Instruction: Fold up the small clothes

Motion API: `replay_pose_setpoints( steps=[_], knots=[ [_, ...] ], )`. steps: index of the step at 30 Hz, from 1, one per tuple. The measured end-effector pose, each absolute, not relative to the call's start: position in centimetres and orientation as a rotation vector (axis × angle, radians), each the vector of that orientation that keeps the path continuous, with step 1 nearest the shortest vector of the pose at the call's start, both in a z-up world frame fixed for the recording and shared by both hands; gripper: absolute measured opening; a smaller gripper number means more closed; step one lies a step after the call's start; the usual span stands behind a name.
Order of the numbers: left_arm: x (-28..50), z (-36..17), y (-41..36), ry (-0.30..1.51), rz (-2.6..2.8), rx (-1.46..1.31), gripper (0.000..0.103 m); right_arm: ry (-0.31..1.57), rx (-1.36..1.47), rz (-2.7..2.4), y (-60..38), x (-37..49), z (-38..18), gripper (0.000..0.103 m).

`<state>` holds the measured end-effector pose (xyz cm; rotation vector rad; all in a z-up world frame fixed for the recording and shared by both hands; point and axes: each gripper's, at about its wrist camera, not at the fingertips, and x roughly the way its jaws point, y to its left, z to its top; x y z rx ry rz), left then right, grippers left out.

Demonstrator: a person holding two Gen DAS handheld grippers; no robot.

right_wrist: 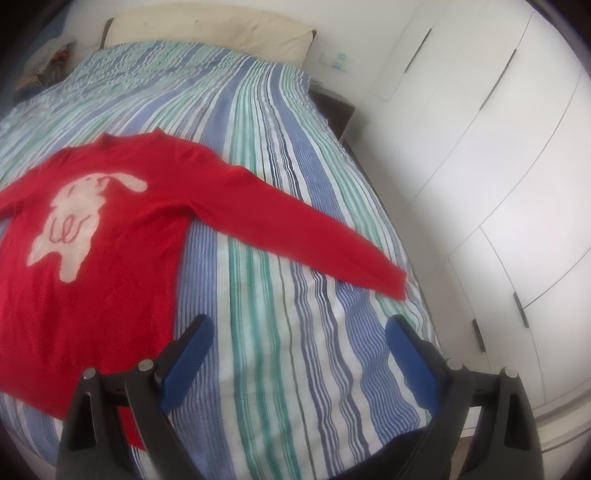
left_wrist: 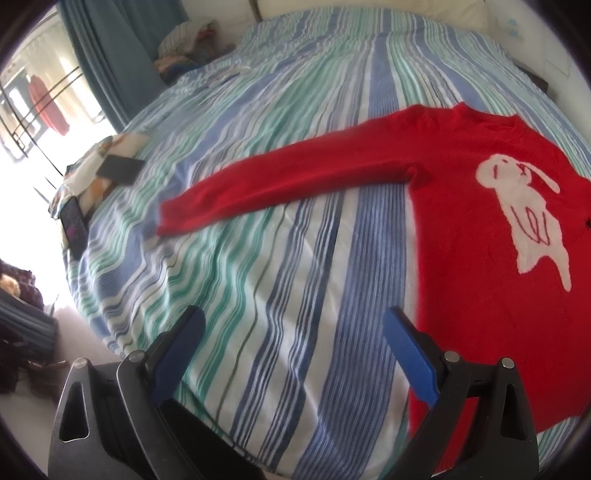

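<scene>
Here the striped bedspread (left_wrist: 280, 258) fills nearly all of both views, running from the lower edge up to the cream pillow (right_wrist: 207, 35) at the top of the right wrist frame, with white wardrobe doors (right_wrist: 480, 147) down that frame's right side. On the bedspread lies the red sweater (left_wrist: 461, 258), spread flat and face up, its white rabbit motif (left_wrist: 524, 218) showing. In the left wrist view the body takes the right half of the frame and one sleeve (left_wrist: 280, 184) reaches out toward the left middle; in the right wrist view the body sits at the left and the other sleeve (right_wrist: 314, 229) slants down toward the right middle, its cuff near the bed's edge.

The knit looks soft, light and limp, so it will likely drape and sag wherever it is lifted and cling slightly to the cover. A pinch at a cuff or at the shoulder seam should carry a sleeve across the body; the hem corners suit the later fold.

Two dark phones (left_wrist: 120, 170) lie on a patterned cloth at the left middle of the left wrist frame.

The left gripper (left_wrist: 293, 321) hangs above bare bedspread beside the hem, jaws spread wide and empty. The right gripper (right_wrist: 299, 328) is likewise wide apart, holding nothing.
</scene>
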<state>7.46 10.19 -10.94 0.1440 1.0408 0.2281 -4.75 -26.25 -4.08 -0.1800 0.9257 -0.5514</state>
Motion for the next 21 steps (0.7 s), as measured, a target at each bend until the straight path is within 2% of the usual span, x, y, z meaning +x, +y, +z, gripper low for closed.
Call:
replay_pose_setpoints(
  steps=[8, 12, 17, 21],
  knots=[
    [9.9, -12.8, 10.5, 1.064, 0.224, 0.127, 0.098, 0.970, -0.140, -0.515, -29.0, -3.8, -6.5, 0.093],
    [11.7, -13.3, 11.2, 1.056, 0.216, 0.089, 0.098, 0.931, 0.209, -0.384, -36.9, -3.7, -7.5, 0.093],
    [12.6, -15.0, 11.8, 1.069, 0.205, 0.049, 0.098, 0.685, 0.782, -0.376, -50.9, -6.8, -8.8, 0.093],
    [12.3, -16.8, 12.0, 1.090, 0.197, 0.041, 0.098, 0.590, 1.115, -0.409, -57.9, -9.0, -12.1, 0.092]
  ],
)
